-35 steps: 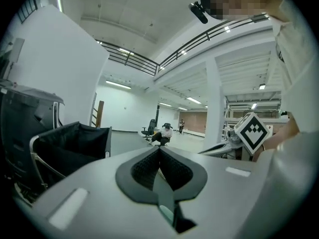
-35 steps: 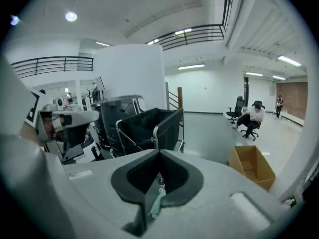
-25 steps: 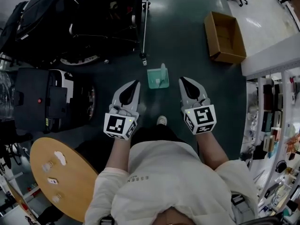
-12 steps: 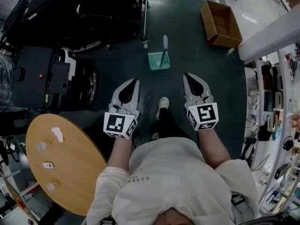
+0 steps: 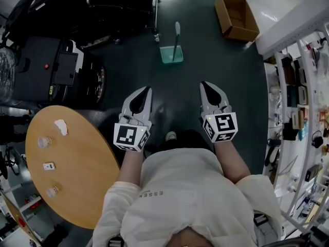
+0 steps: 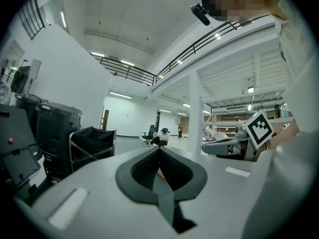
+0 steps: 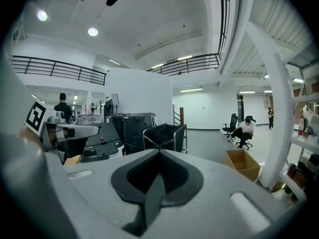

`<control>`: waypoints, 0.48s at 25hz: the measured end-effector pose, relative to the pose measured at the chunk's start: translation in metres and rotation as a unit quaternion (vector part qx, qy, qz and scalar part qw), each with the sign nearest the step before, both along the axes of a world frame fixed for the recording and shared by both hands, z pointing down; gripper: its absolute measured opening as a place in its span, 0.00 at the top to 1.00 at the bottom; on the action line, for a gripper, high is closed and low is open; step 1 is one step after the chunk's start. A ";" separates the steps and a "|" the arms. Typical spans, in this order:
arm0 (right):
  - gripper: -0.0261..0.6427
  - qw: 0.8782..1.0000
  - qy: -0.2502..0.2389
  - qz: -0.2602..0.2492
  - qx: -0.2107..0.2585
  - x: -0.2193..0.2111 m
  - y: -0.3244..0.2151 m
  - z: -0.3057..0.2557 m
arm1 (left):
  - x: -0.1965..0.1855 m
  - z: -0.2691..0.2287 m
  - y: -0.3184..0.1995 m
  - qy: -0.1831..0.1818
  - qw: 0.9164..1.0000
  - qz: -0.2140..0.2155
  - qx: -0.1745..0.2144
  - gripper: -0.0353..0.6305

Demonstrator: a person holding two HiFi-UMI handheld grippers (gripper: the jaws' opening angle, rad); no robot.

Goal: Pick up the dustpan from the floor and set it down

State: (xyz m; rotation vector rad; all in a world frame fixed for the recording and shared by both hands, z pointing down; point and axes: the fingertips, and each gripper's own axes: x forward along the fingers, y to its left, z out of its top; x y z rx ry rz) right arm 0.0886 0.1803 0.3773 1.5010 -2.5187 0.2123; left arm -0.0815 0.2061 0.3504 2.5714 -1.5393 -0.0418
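Head view: the dustpan (image 5: 171, 54) is seen on the floor (image 5: 211, 45), ahead of and well apart from the left claw (image 5: 145, 90) and right claw (image 5: 205, 85). Left gripper view: its 2 jaws are pressed together, nothing held. Right gripper view: the jaws are likewise closed, empty.

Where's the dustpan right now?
Head view, top centre: the dustpan sits on the dark floor, between the black cart and the cardboard box.

A big open lab or workshop hall: high ceiling with a railed mezzanine (image 6: 129, 71), dark smooth floor (image 5: 205, 71), stocked shelving (image 5: 300, 102), black equipment carts (image 5: 56, 66), a cardboard box (image 5: 236, 17), a round wooden table (image 5: 77, 174)
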 end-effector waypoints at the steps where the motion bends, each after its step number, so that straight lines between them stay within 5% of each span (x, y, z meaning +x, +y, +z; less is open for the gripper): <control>1: 0.97 1.000 -0.002 0.001 -0.005 0.001 0.006 0.002 | 0.001 -0.002 0.006 -0.001 1.000 -0.002 0.004 0.92; 12: 0.97 1.000 -0.006 -0.022 -0.012 0.006 0.048 -0.001 | 0.021 -0.019 0.045 0.001 1.000 -0.006 0.029 0.92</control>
